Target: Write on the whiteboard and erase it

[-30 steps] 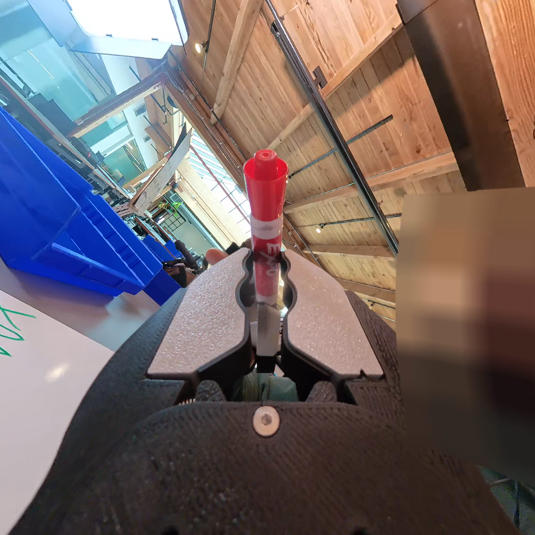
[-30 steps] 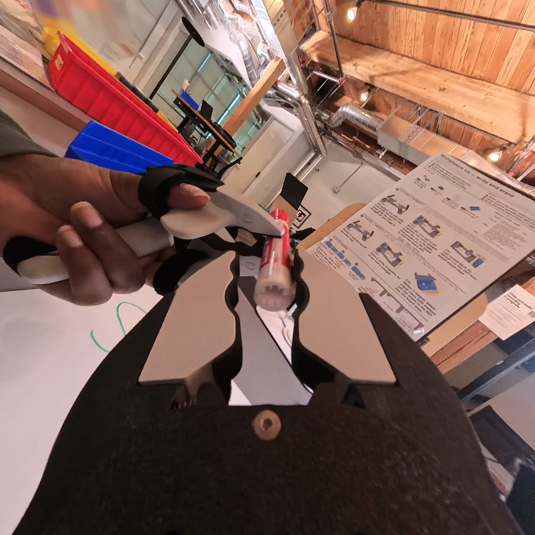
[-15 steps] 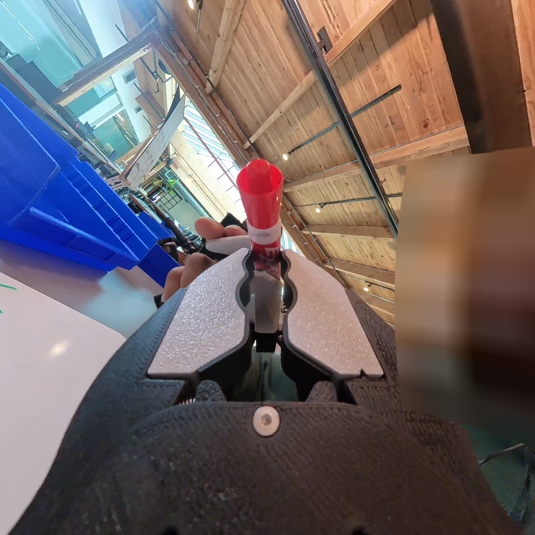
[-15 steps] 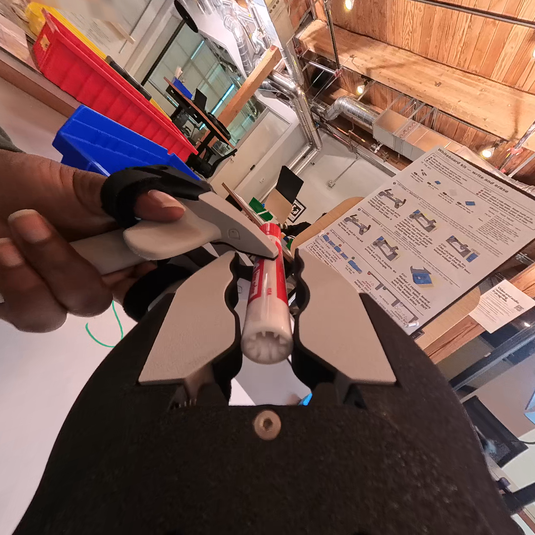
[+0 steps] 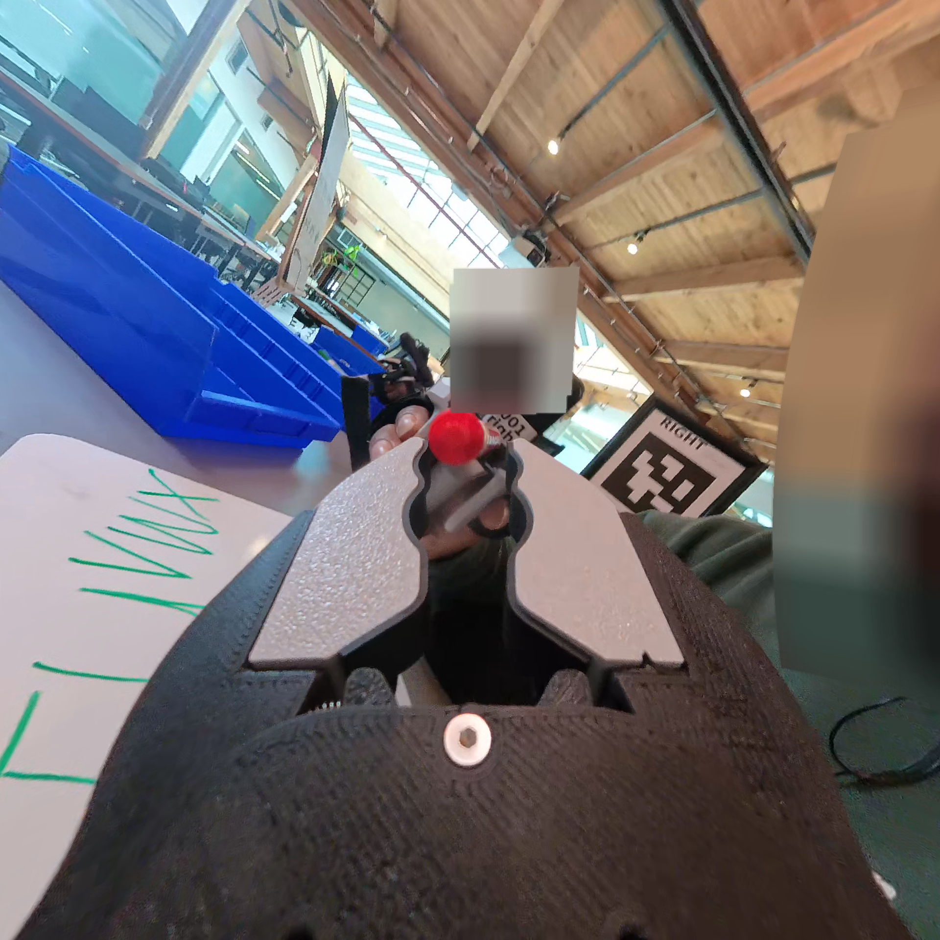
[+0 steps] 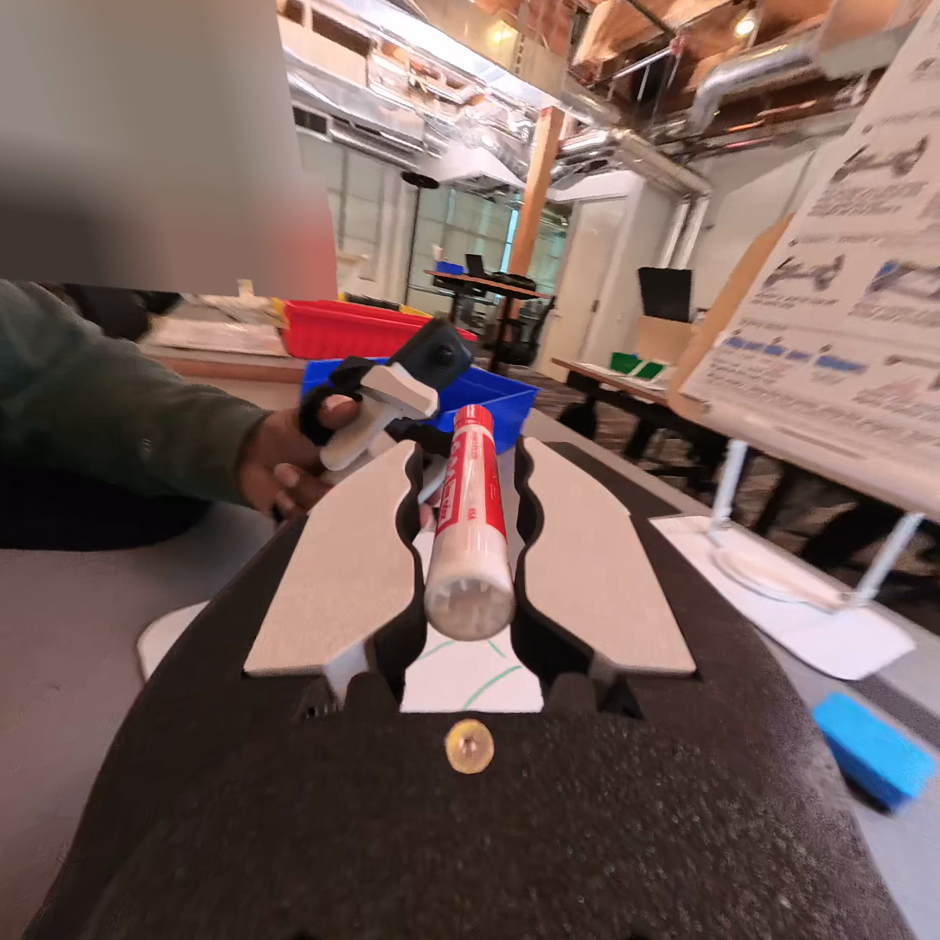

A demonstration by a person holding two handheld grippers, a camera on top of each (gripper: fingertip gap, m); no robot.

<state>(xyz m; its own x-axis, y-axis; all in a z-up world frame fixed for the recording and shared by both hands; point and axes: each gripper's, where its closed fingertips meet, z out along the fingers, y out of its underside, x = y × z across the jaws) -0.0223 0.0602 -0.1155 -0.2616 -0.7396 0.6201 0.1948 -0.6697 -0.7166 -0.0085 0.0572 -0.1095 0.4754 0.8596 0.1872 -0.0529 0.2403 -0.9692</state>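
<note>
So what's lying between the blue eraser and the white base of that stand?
Nothing but a bare strip of grey table separates the blue eraser from the stand's white base; the right wrist view shows it.

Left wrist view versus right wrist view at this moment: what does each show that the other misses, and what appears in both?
Left wrist view only: a black-and-white square tag and a loose black cable.

Right wrist view only: a blue eraser on the table, a printed sheet on a stand and a red bin.

Both: the whiteboard with green strokes, blue bins, and the red-capped marker. The right claw grips the marker, whose cap points toward the open, empty left claw.
</note>
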